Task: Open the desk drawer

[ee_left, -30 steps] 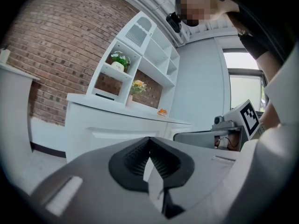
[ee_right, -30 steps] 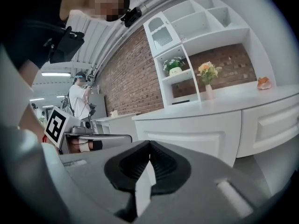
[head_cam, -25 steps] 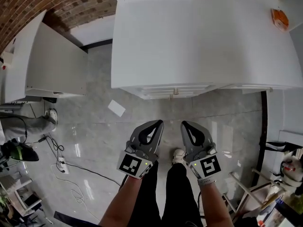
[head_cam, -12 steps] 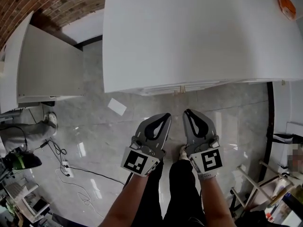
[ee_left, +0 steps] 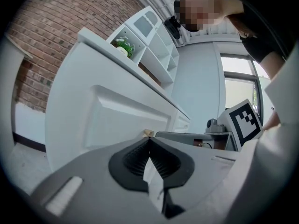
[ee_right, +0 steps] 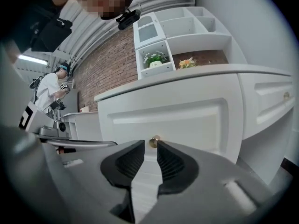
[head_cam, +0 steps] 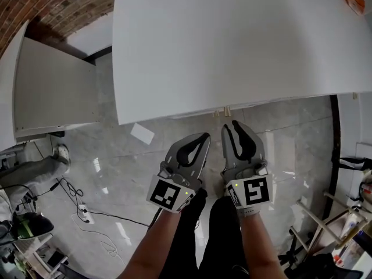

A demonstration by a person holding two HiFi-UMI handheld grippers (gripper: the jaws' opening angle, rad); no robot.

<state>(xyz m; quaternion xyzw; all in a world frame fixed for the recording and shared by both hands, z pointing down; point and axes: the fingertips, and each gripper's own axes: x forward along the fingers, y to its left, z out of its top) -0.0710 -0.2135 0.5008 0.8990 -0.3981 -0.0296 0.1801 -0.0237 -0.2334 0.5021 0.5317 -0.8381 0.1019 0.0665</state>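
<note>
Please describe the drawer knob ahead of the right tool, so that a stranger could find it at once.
Start at the big white desk, then its wide panelled drawer front below the top. On it sits a small round knob, the only gold spot on that panel.

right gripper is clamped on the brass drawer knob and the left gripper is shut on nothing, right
Not quite. The right gripper is not clamped on the brass drawer knob: the right gripper view shows its jaws apart, lined up on the knob with a gap between them. The left gripper is shut on nothing, as you said.
</note>
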